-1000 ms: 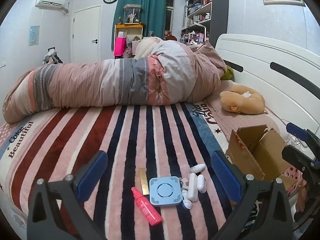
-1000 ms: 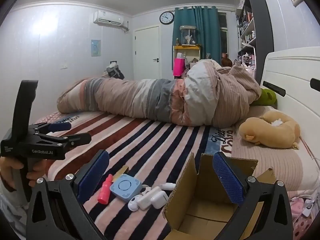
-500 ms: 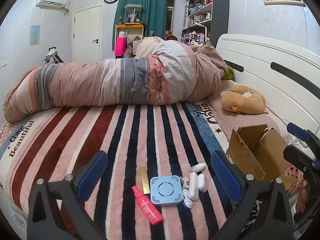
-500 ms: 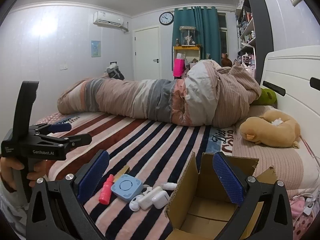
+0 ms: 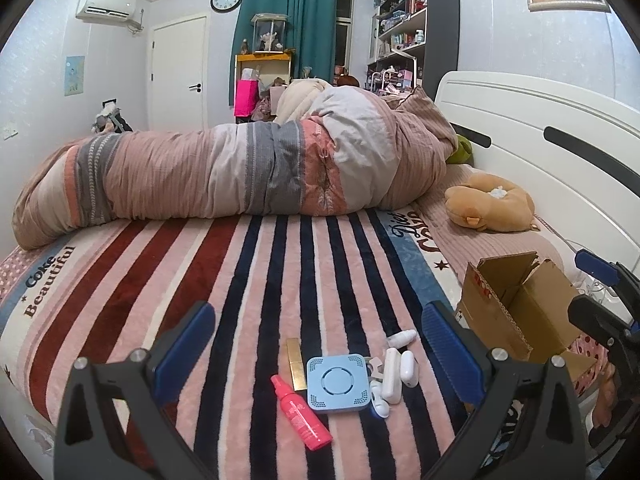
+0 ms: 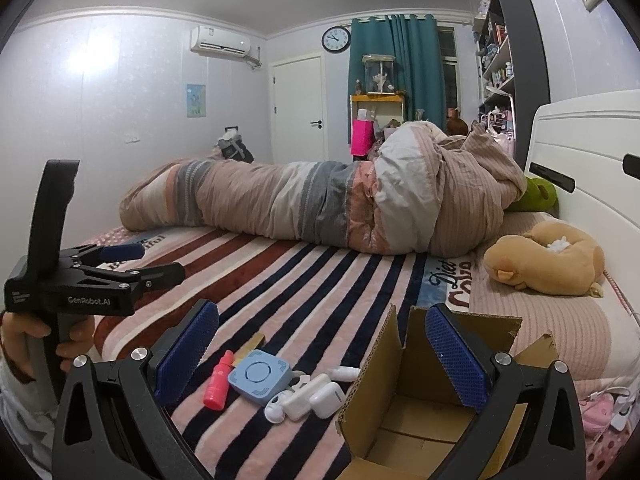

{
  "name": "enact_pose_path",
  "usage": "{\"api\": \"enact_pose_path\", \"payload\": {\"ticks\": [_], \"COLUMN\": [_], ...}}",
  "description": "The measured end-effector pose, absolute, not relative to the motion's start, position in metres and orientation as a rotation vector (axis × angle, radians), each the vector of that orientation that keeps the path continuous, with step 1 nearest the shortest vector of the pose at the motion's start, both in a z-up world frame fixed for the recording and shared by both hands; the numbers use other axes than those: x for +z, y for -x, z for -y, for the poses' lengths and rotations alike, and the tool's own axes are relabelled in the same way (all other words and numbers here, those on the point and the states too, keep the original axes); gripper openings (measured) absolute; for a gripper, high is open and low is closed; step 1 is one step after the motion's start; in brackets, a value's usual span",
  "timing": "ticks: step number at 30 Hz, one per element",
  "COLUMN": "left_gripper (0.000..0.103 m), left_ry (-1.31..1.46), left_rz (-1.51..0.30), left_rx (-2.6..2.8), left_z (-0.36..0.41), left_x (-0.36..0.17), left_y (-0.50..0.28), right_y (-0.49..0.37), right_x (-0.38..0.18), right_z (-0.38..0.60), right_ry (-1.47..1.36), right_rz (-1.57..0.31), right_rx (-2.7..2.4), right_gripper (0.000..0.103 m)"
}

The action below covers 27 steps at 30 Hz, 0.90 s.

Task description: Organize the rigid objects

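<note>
Currently: left gripper (image 5: 318,340) and right gripper (image 6: 322,338) both spread wide, empty, above bed; pink bottle (image 5: 301,412), blue square case (image 5: 337,384), white earbud cases (image 5: 392,374) clustered left of open cardboard box (image 5: 516,312).

Rolled quilt (image 5: 248,172) across striped blanket (image 5: 280,280); tan plush toy (image 5: 488,204) beside white headboard (image 5: 540,152)

Showing a pink spray bottle (image 5: 301,412), pale blue square device (image 5: 337,383), white earbud cases (image 5: 398,368), gold tube (image 5: 295,362), brown cardboard box (image 5: 516,308); covering the bed, a red, navy and pink striped blanket (image 5: 260,280).
</note>
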<state>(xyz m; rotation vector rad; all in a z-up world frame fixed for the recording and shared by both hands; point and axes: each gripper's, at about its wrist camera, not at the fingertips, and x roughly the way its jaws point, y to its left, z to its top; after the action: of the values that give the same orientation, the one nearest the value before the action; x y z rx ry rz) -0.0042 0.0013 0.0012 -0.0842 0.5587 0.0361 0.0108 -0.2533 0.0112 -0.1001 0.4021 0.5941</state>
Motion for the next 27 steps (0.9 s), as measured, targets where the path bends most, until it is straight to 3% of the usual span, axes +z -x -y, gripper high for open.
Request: {"api": "enact_pose_path", "payload": {"ticks": [27], "left_gripper": [0.103], "left_ry": [0.076], "left_rz": [-0.552], "left_rx": [0.067], "left_z": [-0.0074], "left_x": [0.0037], "left_y": [0.0046], "right_y": [-0.0081], "right_x": [0.0103], "right_z": [0.2493], "right_ry": [0.097], "right_rz": [-0.404], "right_rx": [0.601], "right_gripper": [0.103]}}
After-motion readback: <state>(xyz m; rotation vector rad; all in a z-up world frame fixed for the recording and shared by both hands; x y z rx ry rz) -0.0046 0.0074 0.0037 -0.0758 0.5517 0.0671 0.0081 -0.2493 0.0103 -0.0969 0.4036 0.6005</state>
